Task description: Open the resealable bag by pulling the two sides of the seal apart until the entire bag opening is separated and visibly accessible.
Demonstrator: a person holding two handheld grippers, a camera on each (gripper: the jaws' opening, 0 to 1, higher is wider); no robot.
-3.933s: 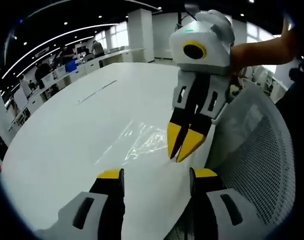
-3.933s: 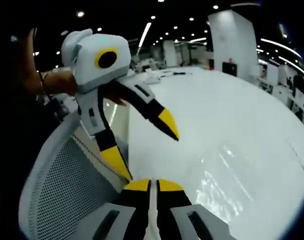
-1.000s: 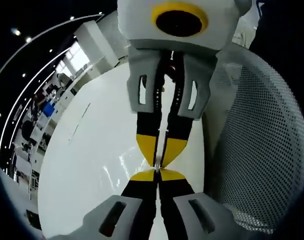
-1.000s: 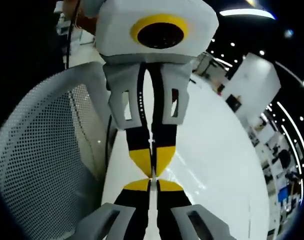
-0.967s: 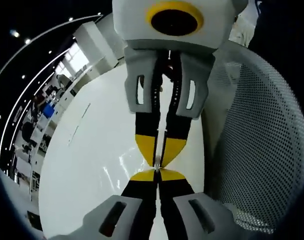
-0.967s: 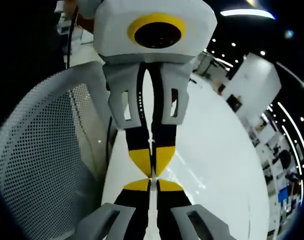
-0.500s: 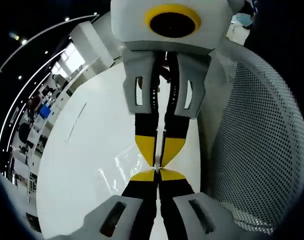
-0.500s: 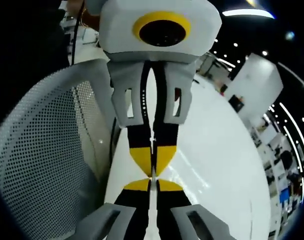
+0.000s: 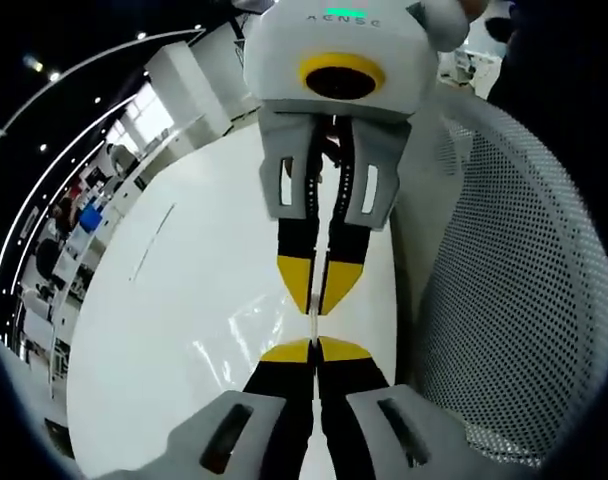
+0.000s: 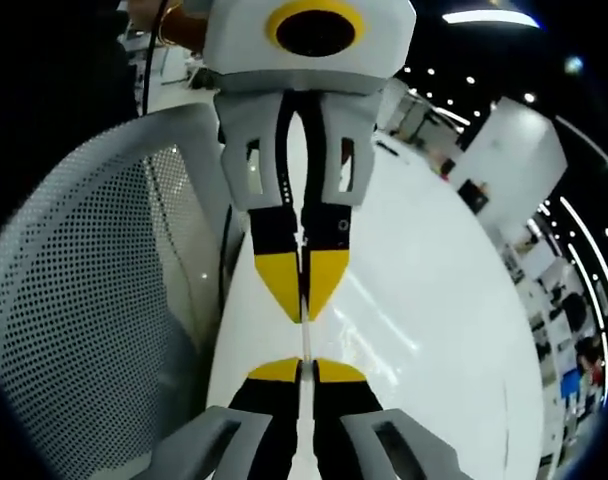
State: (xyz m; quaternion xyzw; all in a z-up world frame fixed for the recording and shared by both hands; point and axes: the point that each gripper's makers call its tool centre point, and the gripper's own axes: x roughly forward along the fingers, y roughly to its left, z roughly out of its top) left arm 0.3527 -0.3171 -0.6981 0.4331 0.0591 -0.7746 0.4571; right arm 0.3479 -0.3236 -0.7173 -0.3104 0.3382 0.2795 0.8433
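Tongs face tip to tip above the white bench (image 9: 174, 330): left tongs (image 9: 314, 347) and right tongs (image 10: 305, 368) are both pinched tight on the clear resealable bag (image 9: 313, 325), a thin film edge stretched between them. Mesh chair back (image 9: 504, 300) sits just beside.

We see a large white table (image 9: 174, 320) filling the left and centre of the left gripper view. A clear plastic bag (image 9: 252, 335) lies on it at lower centre, glinting. In the right gripper view, its sheen sits right of centre.
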